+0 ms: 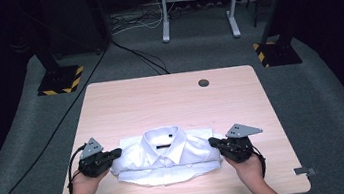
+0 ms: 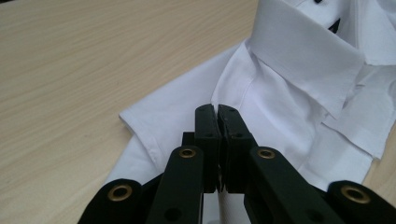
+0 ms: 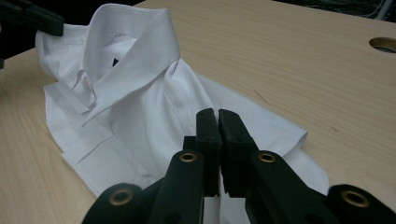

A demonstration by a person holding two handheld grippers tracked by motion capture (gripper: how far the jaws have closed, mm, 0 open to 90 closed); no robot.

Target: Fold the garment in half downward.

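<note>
White cotton marks the high view, where a folded dress shirt point(image 1: 166, 156) lies collar-up at the near middle of the pale wood worktop point(image 1: 170, 97), with the left gripper point(image 1: 115, 153) touching its left edge and the right gripper point(image 1: 213, 142) touching its right edge, each held in a hand. In the left gripper view the black jaws are pressed together over the shirt's shoulder, with no cloth visible between their tips. In the right gripper view the jaws likewise meet, nothing visibly pinched, above the shirt's other side, the collar point(image 3: 126, 51) standing upright beyond.

Light wooden table point(image 1: 125, 103), grey carpet floor point(image 1: 322, 107), white desk frame point(image 1: 196, 3), dark surroundings, hazard-striped stand bases point(image 1: 61, 81)
</note>
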